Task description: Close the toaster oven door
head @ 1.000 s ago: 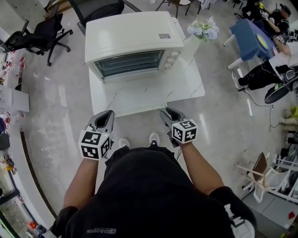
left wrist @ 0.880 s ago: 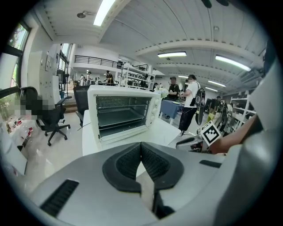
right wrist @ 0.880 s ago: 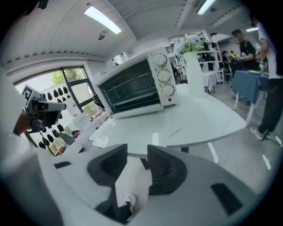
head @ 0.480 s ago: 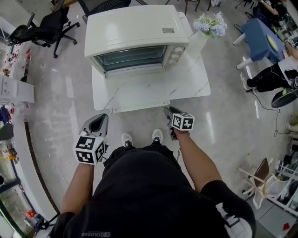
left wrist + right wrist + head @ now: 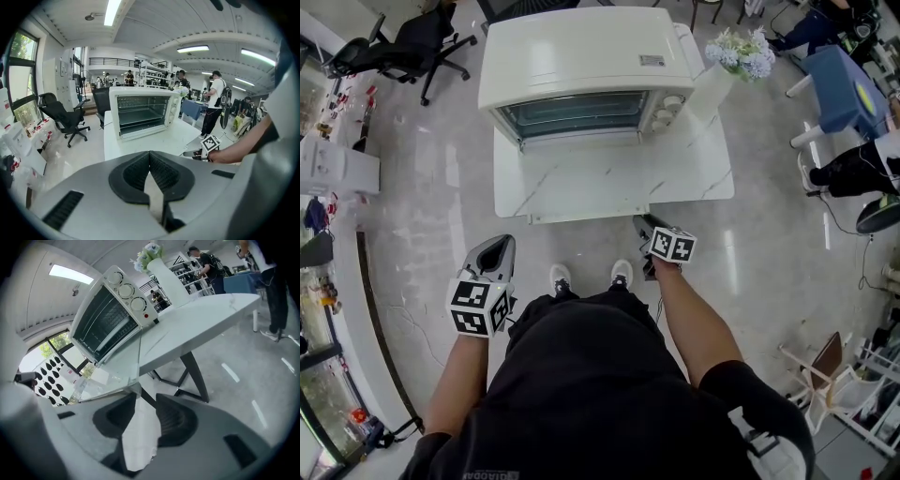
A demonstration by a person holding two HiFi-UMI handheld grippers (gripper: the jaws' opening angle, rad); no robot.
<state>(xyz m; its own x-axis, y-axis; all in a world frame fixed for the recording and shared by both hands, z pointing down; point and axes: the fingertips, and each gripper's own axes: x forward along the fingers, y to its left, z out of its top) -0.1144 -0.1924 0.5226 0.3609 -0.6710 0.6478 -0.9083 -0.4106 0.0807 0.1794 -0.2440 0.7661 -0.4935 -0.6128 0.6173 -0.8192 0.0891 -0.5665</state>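
A white toaster oven (image 5: 586, 70) stands at the back of a white marble table (image 5: 694, 173). Its glass door (image 5: 581, 178) lies open and flat over the table, its handle bar (image 5: 581, 217) at the near edge. My right gripper (image 5: 643, 225) is open, its tips at the right end of that bar. In the right gripper view the bar's end (image 5: 132, 389) sits just beyond the tips of that gripper (image 5: 146, 397) and the oven (image 5: 110, 317) is up left. My left gripper (image 5: 494, 247) hangs low at the left, away from the table, shut and empty (image 5: 150, 154).
A white vase of flowers (image 5: 733, 56) stands at the table's back right corner beside the oven. Black office chairs (image 5: 398, 47) are at the far left, a blue table (image 5: 842, 89) and seated people at the right. Shelves (image 5: 319, 281) line the left wall.
My right gripper has moved forward to the door's handle bar. My left gripper has drawn back and lower, farther from the table. The head view has shifted toward the oven.
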